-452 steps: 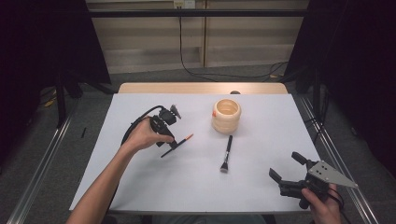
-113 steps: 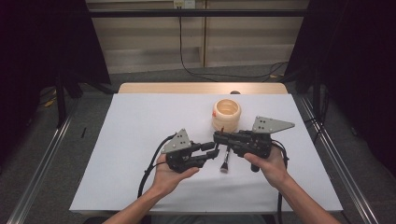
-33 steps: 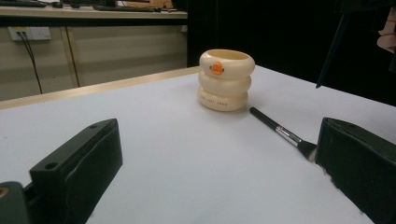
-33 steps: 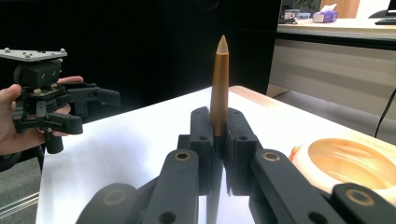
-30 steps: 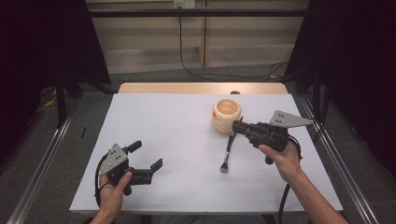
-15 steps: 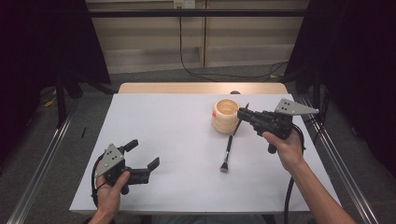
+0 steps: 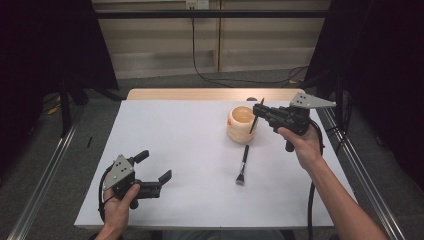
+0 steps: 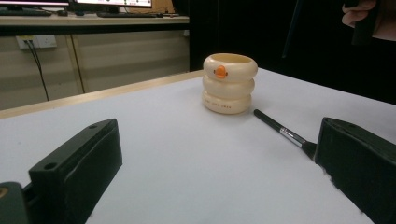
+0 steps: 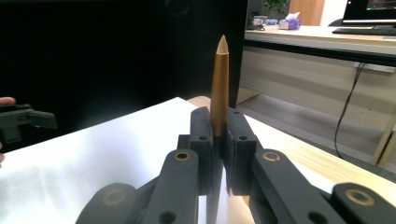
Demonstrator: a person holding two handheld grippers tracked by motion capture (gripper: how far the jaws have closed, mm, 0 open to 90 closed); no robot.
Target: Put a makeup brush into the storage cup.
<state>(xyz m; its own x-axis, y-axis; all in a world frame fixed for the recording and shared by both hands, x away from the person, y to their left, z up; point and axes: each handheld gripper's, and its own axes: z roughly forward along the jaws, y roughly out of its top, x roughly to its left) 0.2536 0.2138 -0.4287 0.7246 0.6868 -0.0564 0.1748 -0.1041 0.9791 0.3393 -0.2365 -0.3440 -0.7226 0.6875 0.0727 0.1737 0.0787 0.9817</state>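
So the pencil-like stick (image 9: 219,88), gold-brown body with a pale pointed tip, is clamped upright between the jaws of the right gripper (image 7: 261,111). It now sits right over the cream duck-face holder (image 7: 242,123), which stands a bit past the middle of the white table (image 7: 165,130), toward 1 o'clock. A second ago that gripper was further toward 4 o'clock, out over the bare sheet beside the holder; half a second ago it was nearly at the rim. It's been sliding in and rising a touch the whole time, grip unchanged, jaws squeezed tight on the stick.

My read: this is the carry-to-the-cup step and it's almost done. What's left is lining the lower end up with the opening and letting it drop in. The stick looks roughly vertical, which helps, but I can't tell from the high view whether its bottom end is actually inside the rim or just in front of it.

Moving outward, the black makeup brush (image 7: 243,164) lies flat on the table at 6 o'clock from the holder, close by but not touching. Probably next in line.

The left gripper (image 7: 151,173) is parked way off at the 7 o'clock corner, jaws spread wide with nothing between them, same as a second ago.
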